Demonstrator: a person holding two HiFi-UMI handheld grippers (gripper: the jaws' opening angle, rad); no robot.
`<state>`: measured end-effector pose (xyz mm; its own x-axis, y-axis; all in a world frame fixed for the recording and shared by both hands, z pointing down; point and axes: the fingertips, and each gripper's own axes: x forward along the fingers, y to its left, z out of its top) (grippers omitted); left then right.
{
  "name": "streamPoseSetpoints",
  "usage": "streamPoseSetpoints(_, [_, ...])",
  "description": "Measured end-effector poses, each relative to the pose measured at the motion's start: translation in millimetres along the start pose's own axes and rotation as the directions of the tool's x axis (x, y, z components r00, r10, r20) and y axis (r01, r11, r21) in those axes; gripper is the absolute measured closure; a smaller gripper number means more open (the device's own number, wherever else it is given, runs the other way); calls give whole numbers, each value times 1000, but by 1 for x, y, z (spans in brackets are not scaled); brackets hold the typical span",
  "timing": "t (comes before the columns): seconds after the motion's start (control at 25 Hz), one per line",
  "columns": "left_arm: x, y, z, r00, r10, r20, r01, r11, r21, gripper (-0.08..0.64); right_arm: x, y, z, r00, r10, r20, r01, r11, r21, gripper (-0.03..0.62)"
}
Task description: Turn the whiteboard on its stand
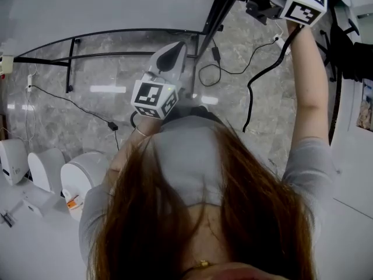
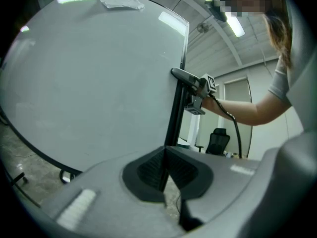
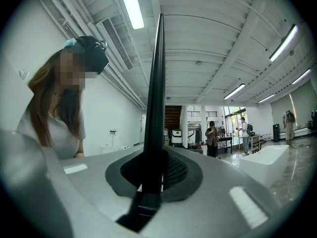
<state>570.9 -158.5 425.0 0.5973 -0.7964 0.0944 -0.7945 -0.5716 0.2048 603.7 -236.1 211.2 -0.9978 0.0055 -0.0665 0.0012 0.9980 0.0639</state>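
The whiteboard (image 2: 89, 83) is a large white panel in a thin black frame (image 2: 176, 113); in the head view it fills the top left (image 1: 105, 4). My left gripper (image 2: 166, 170) is shut on the frame's side edge, seen lower down that edge in the head view (image 1: 185, 45). My right gripper (image 3: 151, 175) is shut on the same black edge (image 3: 156, 83), which runs edge-on up between its pads. It grips higher up (image 1: 253, 4) and also shows in the left gripper view (image 2: 190, 81). Both point level at the board.
The stand's black tubes (image 1: 70, 57) and loose cables (image 1: 70, 104) lie on the grey marble floor. White rounded machines (image 1: 87, 174) stand at the lower left. An office chair (image 2: 217, 140) is behind the board; people (image 3: 212, 138) and a white table (image 3: 262, 157) stand far off.
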Motion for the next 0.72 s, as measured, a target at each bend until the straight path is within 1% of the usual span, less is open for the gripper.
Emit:
streamPoseSetpoints(0.6, [-6,1,-4,1000,-26,2,26,1000,-6,557,-3,-2,-5,1000,-10,-17,10,1000,-1,543])
streamPoseSetpoints(0.68, [-6,0,-5,1000,-30,-3,30,1000,-5,557,-4,-3,-3,999,-34,-10,34,999,-16,539])
streamPoseSetpoints(0.72, [-6,-2,-6,999,-32,-5,32,999,-3,557,-5,-5,-2,998,-63,-4,63,997,-34,519])
